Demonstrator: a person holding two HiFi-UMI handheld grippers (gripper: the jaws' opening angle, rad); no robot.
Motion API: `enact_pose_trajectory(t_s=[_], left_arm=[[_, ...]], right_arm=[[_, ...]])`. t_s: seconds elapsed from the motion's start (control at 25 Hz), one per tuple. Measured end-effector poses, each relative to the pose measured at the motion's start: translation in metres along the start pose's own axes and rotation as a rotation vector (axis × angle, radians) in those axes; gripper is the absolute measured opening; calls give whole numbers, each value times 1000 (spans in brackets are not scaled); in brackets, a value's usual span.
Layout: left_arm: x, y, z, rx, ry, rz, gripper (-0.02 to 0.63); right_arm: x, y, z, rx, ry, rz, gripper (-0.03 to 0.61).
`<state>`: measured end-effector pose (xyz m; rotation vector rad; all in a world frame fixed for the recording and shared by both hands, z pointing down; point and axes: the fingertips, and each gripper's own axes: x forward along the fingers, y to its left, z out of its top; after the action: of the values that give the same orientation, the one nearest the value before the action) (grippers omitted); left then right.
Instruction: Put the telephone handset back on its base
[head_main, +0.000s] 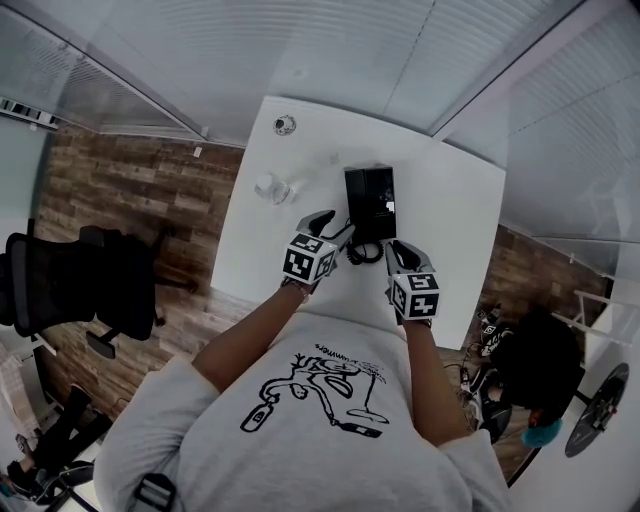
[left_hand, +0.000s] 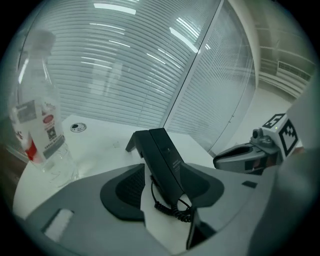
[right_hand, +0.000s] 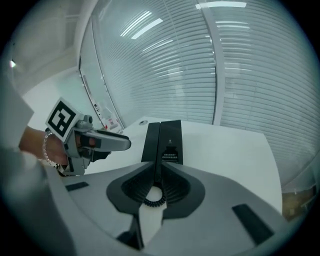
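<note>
Since the handset (right_hand: 171, 145) already sits on its base (right_hand: 150, 142) on the white table (head_main: 450, 200), we're holding the left gripper (left_hand: 162, 190) spread wide and the right gripper (right_hand: 156, 187) barely parted, neither pinching anything.

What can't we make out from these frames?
- Whether the telephone is fully hung up: too small in the head view, and the jaws cover its near end in both gripper views.
- Cord ends: behind the jaws, right gripper view.
- Bottle label print: blurred, left gripper view.
- Small round thing beyond the bottle: too small, head view.
</note>
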<state>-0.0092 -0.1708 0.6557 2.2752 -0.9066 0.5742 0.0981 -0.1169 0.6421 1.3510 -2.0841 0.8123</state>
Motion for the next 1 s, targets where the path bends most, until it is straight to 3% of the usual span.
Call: enact_pose_trajectory(t_s=[0.72, 1.0], left_arm=[[-109, -76, 79, 126, -246, -64, 152], [-138, -101, 97, 158, -310, -92, 138]], right_arm=[[-111, 35, 94, -69, -283, 3, 31], [-145, 48, 114, -110, -355, -16, 32]])
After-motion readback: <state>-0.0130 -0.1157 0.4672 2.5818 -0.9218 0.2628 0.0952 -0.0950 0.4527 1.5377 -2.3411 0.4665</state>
